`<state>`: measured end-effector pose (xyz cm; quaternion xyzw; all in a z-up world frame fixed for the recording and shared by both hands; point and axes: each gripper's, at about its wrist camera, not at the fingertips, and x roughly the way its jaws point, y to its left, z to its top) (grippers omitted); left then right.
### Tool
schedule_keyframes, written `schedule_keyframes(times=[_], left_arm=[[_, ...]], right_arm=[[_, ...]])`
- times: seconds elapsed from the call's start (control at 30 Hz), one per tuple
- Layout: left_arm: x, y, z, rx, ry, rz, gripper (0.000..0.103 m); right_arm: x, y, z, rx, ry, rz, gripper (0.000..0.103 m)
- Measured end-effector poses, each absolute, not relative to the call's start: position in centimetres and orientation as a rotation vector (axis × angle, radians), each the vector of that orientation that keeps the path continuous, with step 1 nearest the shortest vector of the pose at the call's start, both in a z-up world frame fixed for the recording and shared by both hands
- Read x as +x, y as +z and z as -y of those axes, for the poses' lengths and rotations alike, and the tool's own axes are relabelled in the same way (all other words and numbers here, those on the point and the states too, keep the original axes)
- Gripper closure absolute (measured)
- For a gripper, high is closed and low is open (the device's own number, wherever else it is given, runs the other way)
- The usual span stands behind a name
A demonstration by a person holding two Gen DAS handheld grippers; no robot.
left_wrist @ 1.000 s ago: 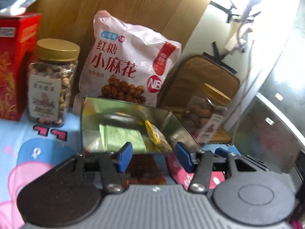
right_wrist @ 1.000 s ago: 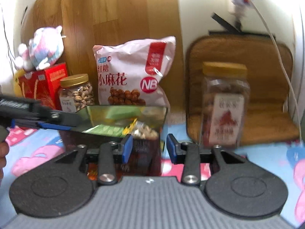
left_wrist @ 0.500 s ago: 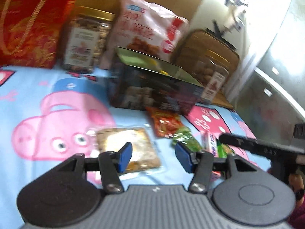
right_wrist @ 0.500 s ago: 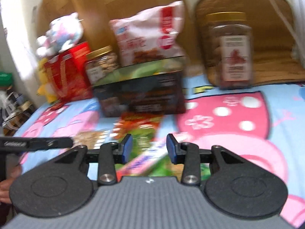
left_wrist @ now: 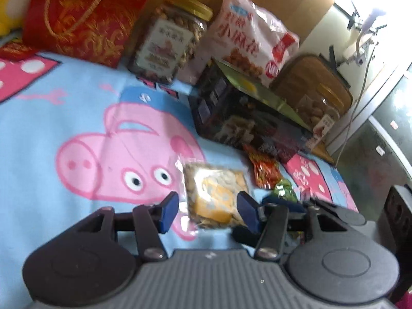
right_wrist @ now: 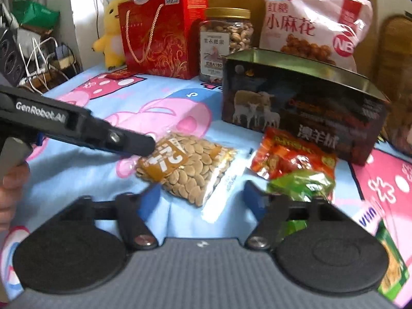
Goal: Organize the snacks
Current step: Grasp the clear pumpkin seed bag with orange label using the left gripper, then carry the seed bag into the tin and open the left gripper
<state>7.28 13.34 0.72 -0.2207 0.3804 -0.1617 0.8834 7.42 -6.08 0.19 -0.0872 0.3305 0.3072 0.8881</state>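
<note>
A clear packet of seeds point(left_wrist: 215, 195) point(right_wrist: 188, 164) lies on the blue cartoon cloth. My left gripper point(left_wrist: 207, 212) is open, its blue pads on either side of the packet's near end; it also shows in the right wrist view point(right_wrist: 139, 145) over the packet's left edge. My right gripper point(right_wrist: 202, 200) is open and empty, just in front of the packet. A red snack packet point(right_wrist: 291, 155) and a green one point(right_wrist: 301, 185) lie to the right. An open dark tin box point(right_wrist: 296, 103) point(left_wrist: 244, 118) stands behind them.
At the back stand a red gift bag point(right_wrist: 159, 31), a nut jar point(right_wrist: 225, 41), a pink snack bag point(right_wrist: 309, 25) and a second jar point(left_wrist: 319, 110). Plush toys point(right_wrist: 110, 33) sit at the left. More packets point(right_wrist: 381, 231) lie at the right.
Both grippers have pulled back from the tin box and dropped toward the loose packets. My left gripper now straddles the seed packet; the right has swung left to face it.
</note>
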Motion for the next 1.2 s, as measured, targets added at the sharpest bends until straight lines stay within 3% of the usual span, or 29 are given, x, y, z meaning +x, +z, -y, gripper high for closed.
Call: schedule_keyframes(times=[0.1,0.27,0.33,0.73,0.93,1.2], left_arm=[[7.6,0.6,-12.6,-0.448,-0.34,-0.78,0.05],[7.2,0.6,-11.8,-0.419,-0.355,-0.761,0.053],[6.8,0.7,-11.6,-0.421,-0.365,-0.761,0.053],[5.3,1.8,-10.8,-0.436,-0.405,-0.742,0.053],[5.5,5.7,-9.6,-0.388,-0.418,-0.661,0.053],[11.8,10.9,-6.2,-0.284,-0.438,-0.577,0.053]], right_arm=[[7.5,0.1,5.8,-0.181,0.642,-0.677,0.024],[6.4,0.3,6.0,-0.153,0.655,-0.64,0.045],[5.9,0.5,6.1,-0.15,0.636,-0.606,0.065],[3.3,1.7,7.7,-0.117,0.593,-0.52,0.07],[3.6,4.4,8.4,-0.123,0.561,-0.407,0.07],[10.5,8.0,10.5,-0.101,0.478,-0.342,0.071]])
